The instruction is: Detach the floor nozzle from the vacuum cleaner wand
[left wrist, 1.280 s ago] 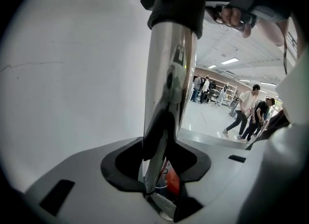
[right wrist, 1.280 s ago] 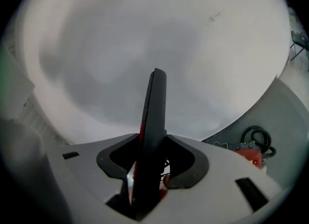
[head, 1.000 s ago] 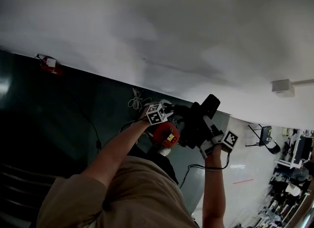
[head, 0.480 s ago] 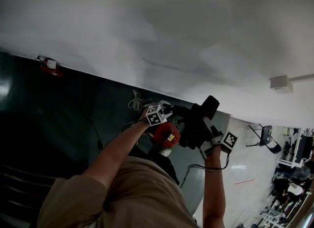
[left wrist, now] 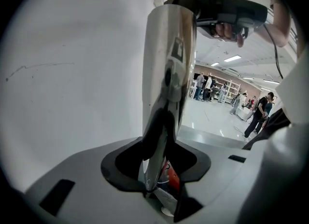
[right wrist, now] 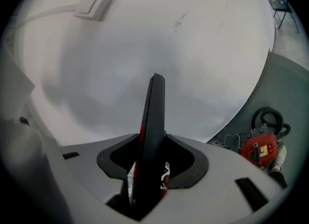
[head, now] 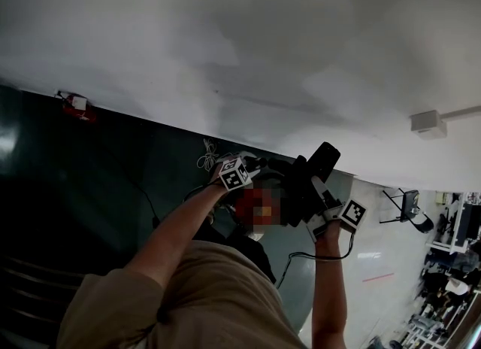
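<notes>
The white wall [head: 225, 39] fills most of the head view, with the dark floor [right wrist: 289, 97] below it. The red vacuum cleaner body [right wrist: 260, 148] rests on that floor near its coiled hose. The chrome wand [left wrist: 169, 73] is held up in the air in front of the person. The black floor nozzle [left wrist: 227, 13] looks seated on the wand's far end.

The left tongs [left wrist: 157, 179] are clamped on the wand. The right tongs [right wrist: 147, 179] are clamped on the nozzle's thin black edge. The step in hand appears to be the separation itself, with both grips set. Next, the right tongs likely need to draw the nozzle straight off along the wand while the left tongs brace. No release catch can be seen.
</notes>
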Motion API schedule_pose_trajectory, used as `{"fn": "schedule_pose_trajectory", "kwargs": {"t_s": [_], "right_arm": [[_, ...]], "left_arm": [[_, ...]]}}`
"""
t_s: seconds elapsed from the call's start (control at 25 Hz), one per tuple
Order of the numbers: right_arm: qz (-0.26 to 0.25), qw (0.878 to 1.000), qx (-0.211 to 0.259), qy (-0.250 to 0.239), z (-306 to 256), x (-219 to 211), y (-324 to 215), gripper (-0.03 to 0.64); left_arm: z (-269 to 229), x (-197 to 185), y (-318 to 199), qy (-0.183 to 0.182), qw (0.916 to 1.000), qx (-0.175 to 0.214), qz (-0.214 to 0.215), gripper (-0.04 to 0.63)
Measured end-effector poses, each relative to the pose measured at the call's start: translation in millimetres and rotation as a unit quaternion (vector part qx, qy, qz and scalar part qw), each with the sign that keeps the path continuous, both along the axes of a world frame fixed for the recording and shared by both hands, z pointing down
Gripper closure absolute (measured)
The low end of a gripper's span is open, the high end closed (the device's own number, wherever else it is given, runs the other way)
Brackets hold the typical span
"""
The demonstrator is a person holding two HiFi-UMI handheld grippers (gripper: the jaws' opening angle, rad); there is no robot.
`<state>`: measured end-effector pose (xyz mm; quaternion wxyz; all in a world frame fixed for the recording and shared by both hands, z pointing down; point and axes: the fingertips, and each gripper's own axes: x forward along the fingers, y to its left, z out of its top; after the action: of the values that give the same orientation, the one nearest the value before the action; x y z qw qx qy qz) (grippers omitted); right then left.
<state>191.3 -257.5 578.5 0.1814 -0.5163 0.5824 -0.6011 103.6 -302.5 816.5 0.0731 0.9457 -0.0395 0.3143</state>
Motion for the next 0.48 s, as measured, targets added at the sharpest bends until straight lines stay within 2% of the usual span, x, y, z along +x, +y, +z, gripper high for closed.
{"fn": "schedule_pose_trajectory", "kwargs": {"t_s": [0.16, 0.36, 0.48], "right_arm": [[0.002, 1.000, 0.003, -0.022, 5, -3, 7, 0.440], [0.013, 0.999, 0.004, -0.035, 10, -1, 12, 0.440], [0.023, 0.999, 0.011, -0.042, 8, 1, 11, 0.440]], "left_arm": [[4, 2, -11, -0.011, 0.9999, -0.001, -0.006, 0.440], [18, 3, -31, -0.045, 0.9985, -0.017, -0.024, 0.440], [24, 1, -51, -0.054, 0.9954, -0.052, -0.061, 0.440]]}}
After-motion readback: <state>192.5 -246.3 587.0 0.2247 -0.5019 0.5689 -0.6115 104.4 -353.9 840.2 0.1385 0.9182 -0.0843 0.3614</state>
